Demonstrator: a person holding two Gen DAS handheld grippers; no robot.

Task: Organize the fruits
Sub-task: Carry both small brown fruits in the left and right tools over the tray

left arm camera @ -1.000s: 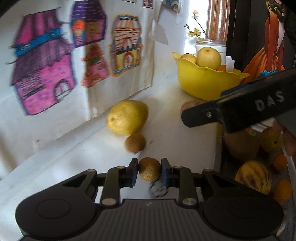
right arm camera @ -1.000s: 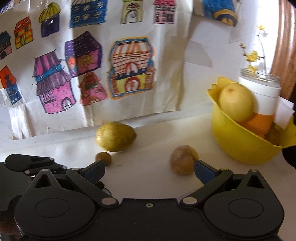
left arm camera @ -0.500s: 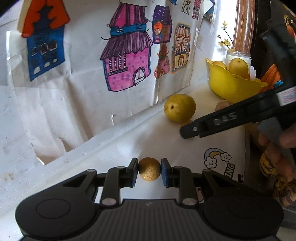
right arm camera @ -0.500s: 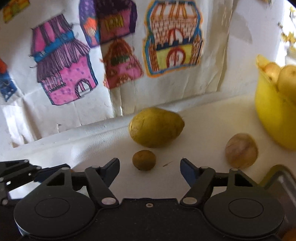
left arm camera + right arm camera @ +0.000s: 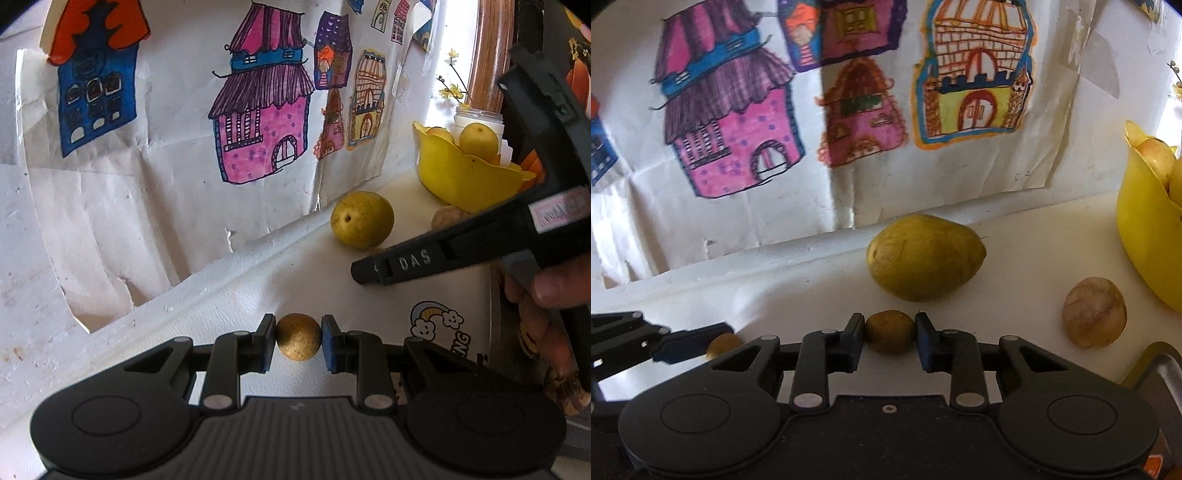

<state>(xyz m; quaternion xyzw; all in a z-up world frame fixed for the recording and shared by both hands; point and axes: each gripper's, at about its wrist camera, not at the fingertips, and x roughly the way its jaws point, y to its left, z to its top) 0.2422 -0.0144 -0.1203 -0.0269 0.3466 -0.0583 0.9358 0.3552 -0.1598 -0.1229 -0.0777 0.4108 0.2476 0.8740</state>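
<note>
left gripper (image 5: 298, 341) pinches a small round fruit (image 5: 298, 341), low middle | right gripper (image 5: 889, 332) squeezes a small brown fruit (image 5: 889, 332), low middle | step: picking up | next, I think: carry both to the yellow bowl (image 5: 458, 177), upper right

Daylight enters from the window (image 5: 448, 55) ahead-right of the claws, blown out to white glare. Both views bend strongly at the edges. The hand (image 5: 554, 291) at the right edge is soft; the paper wall (image 5: 849, 110) lies partly shadowed.
</note>
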